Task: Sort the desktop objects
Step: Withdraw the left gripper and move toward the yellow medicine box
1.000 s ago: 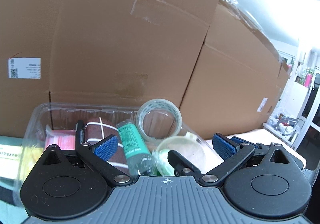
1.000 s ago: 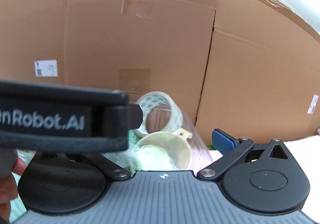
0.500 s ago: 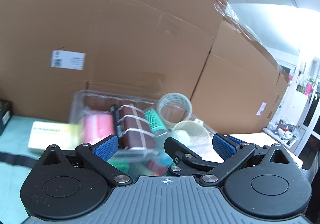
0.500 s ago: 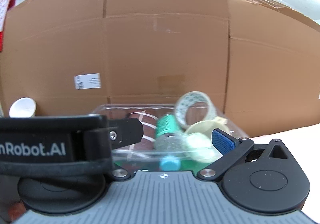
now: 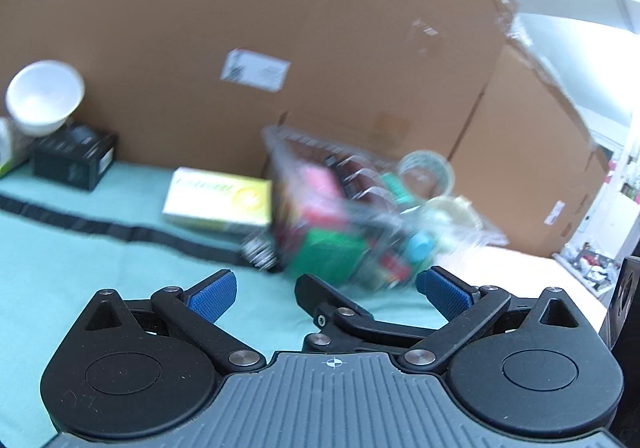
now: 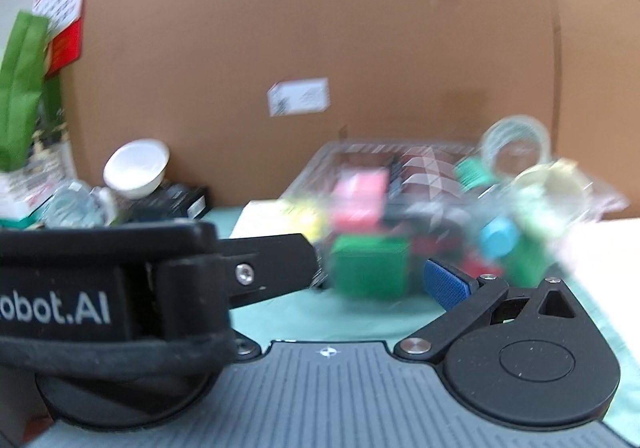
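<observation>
Left wrist view, left tongs (image 5: 328,290) released, right tongs (image 6: 372,268) unclear, one clear bin (image 5: 280,144), one white bowl (image 5: 44,96)

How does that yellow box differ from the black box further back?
The yellow box is pale yellow-green, long and flat, lying right beside the clear tray. The black box is dark and chunkier, standing apart by the cardboard wall, with a white bowl tipped on it. Both rest on the teal cloth.

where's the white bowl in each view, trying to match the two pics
Left wrist: white bowl at far left, tipped on a black box.
Right wrist: white bowl left of centre, above the other tongs' black body.
Shared landmark: the white label on the cardboard wall, up and right of the bowl.
</observation>
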Motion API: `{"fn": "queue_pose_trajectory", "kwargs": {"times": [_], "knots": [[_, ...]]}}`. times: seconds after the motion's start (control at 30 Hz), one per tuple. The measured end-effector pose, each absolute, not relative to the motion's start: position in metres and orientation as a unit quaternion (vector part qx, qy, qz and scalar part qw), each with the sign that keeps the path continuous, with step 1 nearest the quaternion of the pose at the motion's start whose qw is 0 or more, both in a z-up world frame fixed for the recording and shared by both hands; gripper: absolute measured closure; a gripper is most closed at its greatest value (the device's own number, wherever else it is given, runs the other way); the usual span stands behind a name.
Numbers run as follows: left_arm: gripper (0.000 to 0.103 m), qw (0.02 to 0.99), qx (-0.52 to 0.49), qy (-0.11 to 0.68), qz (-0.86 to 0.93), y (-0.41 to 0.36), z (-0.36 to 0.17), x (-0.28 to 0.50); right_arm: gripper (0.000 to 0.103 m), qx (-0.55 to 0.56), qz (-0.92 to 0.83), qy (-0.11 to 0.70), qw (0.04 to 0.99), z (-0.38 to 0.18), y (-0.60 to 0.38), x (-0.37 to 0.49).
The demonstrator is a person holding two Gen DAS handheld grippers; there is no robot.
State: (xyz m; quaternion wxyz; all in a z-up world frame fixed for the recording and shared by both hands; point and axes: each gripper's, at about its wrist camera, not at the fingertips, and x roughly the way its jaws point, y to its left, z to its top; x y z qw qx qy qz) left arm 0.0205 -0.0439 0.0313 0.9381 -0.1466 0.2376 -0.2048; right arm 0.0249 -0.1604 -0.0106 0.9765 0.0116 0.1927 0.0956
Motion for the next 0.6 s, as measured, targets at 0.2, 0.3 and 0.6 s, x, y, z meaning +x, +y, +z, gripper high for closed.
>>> {"fn": "queue_pose_trajectory", "kwargs": {"times": [0.2,0.3,0.6], "knots": [[0.0,0.938,-0.159,0.255,-0.172,-0.014,0.014,0.03,0.0,0.013,0.113,0.222,0.968,-0.025,-0.139,0.039],[0.0,0.938,-0.162,0.26,-0.16,-0.002,0.007,0.038,0.0,0.011,0.115,0.231,0.966,-0.03,-0.132,0.048],[0.0,0.936,-0.165,0.271,-0.155,0.029,-0.001,0.067,0.0,-0.008,0.122,0.239,0.963,-0.036,-0.101,0.074]]}}
